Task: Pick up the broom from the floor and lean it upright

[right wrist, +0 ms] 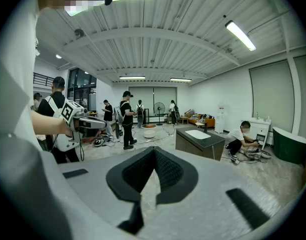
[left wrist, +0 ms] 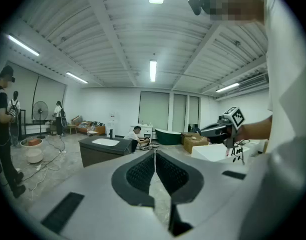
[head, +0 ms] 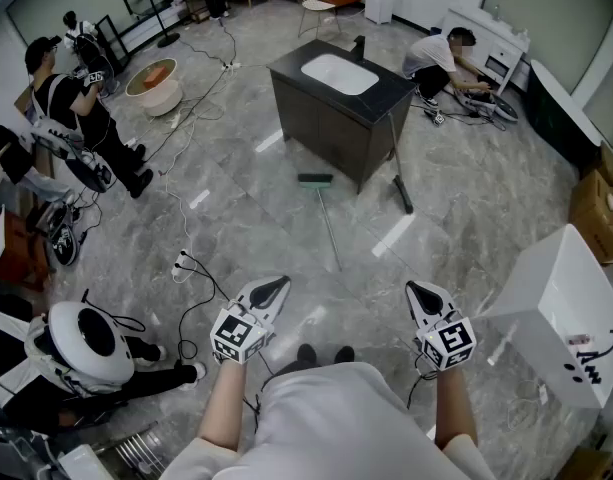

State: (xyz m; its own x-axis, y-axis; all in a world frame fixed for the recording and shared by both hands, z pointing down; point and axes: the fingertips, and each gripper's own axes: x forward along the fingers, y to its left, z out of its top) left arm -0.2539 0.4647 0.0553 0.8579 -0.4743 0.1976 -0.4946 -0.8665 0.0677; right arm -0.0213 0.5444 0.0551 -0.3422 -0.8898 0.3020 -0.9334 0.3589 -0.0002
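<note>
The broom (head: pixel 325 216) was hard to make out in the head view: its thin pale handle was nearly lost against the grey floor (head: pixel 236 238), and only the dark green head showed clearly. It lay flat, with its head near the foot of the cabinet (head: pixel 321 123), well ahead of both grippers. The left gripper (head: pixel 269 290) and right gripper (head: pixel 423 293) had their fingers closed together, holding nothing.

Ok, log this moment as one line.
phase: before pickup | broom: flat on floor before sink cabinet, untouched | left gripper: jaws shut, empty | right gripper: jaws shut, empty
</note>
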